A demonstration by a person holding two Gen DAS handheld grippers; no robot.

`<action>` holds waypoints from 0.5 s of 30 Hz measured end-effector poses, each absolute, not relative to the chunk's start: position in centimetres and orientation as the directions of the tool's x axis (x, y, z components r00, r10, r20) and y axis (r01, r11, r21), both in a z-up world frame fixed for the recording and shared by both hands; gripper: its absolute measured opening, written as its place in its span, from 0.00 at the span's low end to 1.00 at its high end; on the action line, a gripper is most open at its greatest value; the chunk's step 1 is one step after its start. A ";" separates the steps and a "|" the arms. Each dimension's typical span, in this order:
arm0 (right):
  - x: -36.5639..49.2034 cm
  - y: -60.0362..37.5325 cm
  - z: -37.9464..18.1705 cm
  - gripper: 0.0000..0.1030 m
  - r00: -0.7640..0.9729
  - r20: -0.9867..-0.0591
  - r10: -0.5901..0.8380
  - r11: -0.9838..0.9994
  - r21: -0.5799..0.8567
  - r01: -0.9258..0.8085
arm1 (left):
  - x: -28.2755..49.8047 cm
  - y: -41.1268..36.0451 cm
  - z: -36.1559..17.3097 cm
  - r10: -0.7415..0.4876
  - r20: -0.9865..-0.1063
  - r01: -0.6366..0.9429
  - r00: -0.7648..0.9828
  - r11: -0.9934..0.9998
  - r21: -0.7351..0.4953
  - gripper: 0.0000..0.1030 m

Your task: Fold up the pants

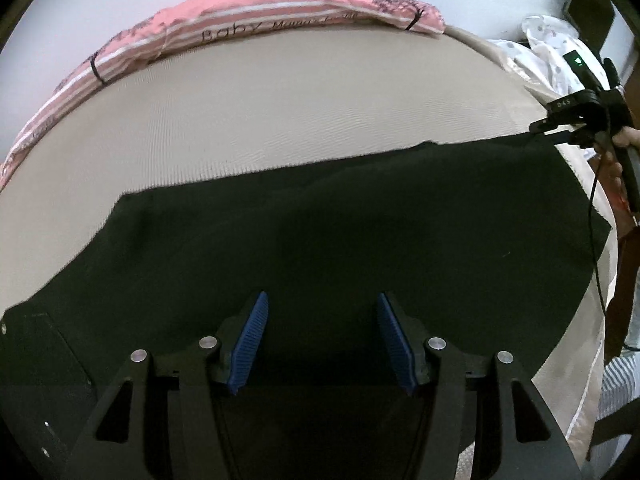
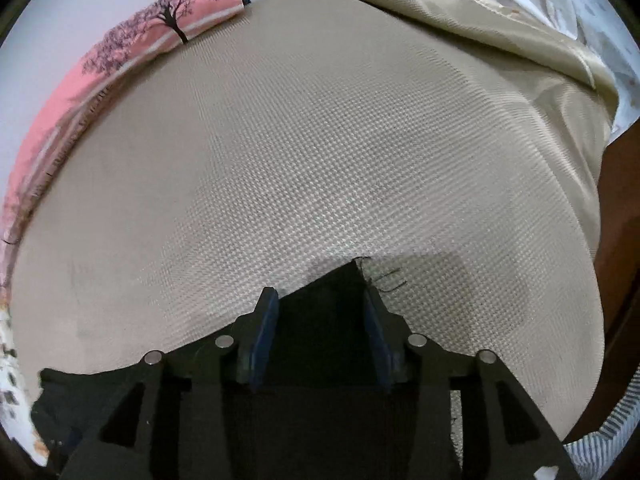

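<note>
So here's the layout, biggest stuff first:

bed surface: tan mat with a fine woven, bumpy texture, takes up most of both views, mostly flat.
pants: black, matte fabric, spread flat across the near part of the mat in the left wrist view; one corner pokes up to a point in the right wrist view, with a few loose threads at its edge.
pink cushion: long padded roll along the far edge of the mat, striped, printed with dark trees and the word "Baby".
beige blanket: shinier, smoother cloth bunched up at the far right corner.
white patterned cloth: crumpled, past the mat's right end.
left gripper: blue ribbed pads set moderately apart, hovering over the pants, nothing pinched.
right gripper: jaws partly apart, the pants corner sits between the pads, which don't look pressed on it.
hand: wrapped around the right gripper's handle, a thin black cable hanging below.
</note>
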State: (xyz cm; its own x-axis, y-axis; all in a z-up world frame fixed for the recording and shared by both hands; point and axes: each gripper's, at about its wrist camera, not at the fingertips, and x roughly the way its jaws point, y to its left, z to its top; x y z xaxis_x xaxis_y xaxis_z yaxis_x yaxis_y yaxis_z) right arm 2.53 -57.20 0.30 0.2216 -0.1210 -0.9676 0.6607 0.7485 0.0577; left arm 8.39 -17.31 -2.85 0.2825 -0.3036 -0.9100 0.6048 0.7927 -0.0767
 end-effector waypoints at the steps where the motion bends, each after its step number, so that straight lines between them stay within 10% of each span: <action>1: 2.5 -57.0 0.3 0.32 0.217 -0.967 -0.131 0.753 0.045 0.657 | 8.5 -17.3 -3.1 -0.301 -0.912 0.601 0.280 0.795 -0.078 0.56; 15: 0.8 -58.0 2.3 0.04 0.283 -0.945 -0.165 0.715 0.083 0.694 | 8.7 -16.9 -3.1 -0.312 -0.905 0.582 0.290 0.808 -0.092 0.57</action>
